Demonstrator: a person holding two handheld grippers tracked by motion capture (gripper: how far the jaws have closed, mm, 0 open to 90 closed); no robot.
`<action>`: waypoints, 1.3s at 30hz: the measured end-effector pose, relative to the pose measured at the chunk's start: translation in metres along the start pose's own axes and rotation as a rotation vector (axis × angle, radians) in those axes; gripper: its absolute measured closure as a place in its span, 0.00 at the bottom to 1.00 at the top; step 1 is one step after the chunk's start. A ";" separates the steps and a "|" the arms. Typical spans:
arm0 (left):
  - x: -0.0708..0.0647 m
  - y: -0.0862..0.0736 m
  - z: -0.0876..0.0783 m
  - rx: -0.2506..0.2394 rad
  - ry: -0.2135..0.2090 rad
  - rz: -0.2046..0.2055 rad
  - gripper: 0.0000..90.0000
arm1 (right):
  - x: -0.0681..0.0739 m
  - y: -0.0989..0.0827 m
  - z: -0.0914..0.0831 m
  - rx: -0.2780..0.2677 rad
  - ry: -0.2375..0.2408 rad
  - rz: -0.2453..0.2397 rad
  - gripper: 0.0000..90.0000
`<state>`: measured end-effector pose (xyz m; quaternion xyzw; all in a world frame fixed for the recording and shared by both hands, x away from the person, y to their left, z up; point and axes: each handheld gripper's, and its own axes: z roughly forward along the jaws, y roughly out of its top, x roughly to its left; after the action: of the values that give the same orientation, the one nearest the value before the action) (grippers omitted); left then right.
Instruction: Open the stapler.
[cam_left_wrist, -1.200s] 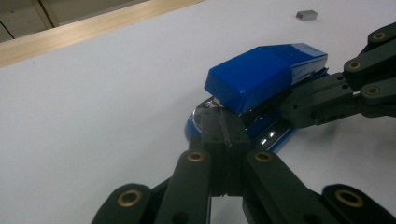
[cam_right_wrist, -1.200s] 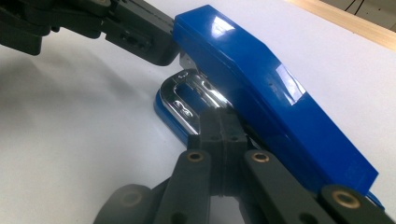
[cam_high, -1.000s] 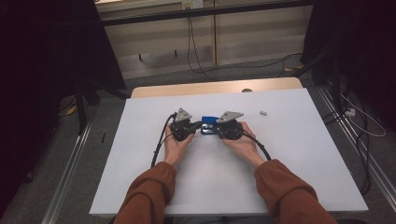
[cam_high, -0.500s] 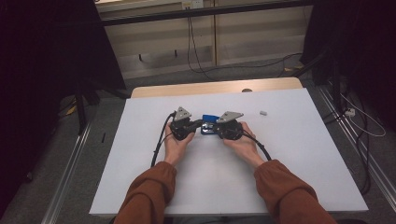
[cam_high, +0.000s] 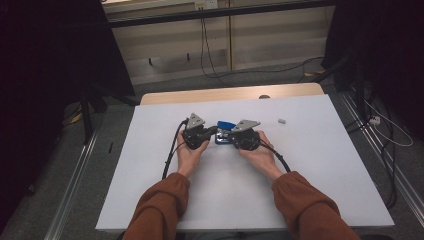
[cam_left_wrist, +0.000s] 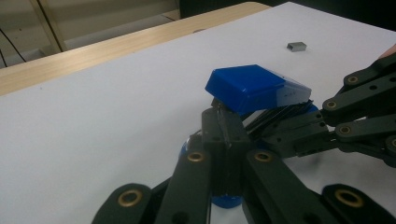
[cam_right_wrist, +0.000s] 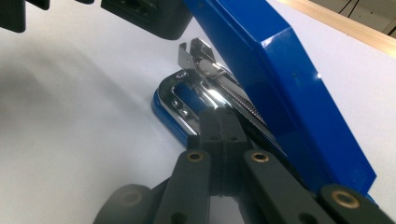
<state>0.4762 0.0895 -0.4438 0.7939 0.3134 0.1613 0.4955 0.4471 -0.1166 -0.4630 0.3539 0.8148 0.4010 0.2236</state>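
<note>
White table top (cam_high: 150, 165) w/ wood strip at far edge. Blue stapler (cam_high: 225, 131) sits mid-table, lid swung up. Left gripper (cam_high: 216, 131) & right gripper (cam_high: 231, 136) meet at stapler, jaws fully closed; can't tell what either pinches. Small grey staple block (cam_high: 281, 121) lies right of stapler, well apart.
</note>
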 end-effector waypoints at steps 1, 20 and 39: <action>0.000 0.000 0.000 0.000 0.000 0.000 1.00 | 0.000 0.000 0.000 0.000 0.000 0.000 1.00; 0.001 -0.001 0.001 0.004 0.001 -0.003 1.00 | 0.008 0.006 0.000 -0.026 -0.029 0.003 1.00; 0.006 -0.005 0.003 0.034 -0.006 -0.014 1.00 | 0.013 0.011 0.004 -0.057 -0.068 0.037 1.00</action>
<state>0.4806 0.0929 -0.4498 0.8005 0.3202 0.1498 0.4840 0.4457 -0.1004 -0.4570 0.3760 0.7881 0.4160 0.2539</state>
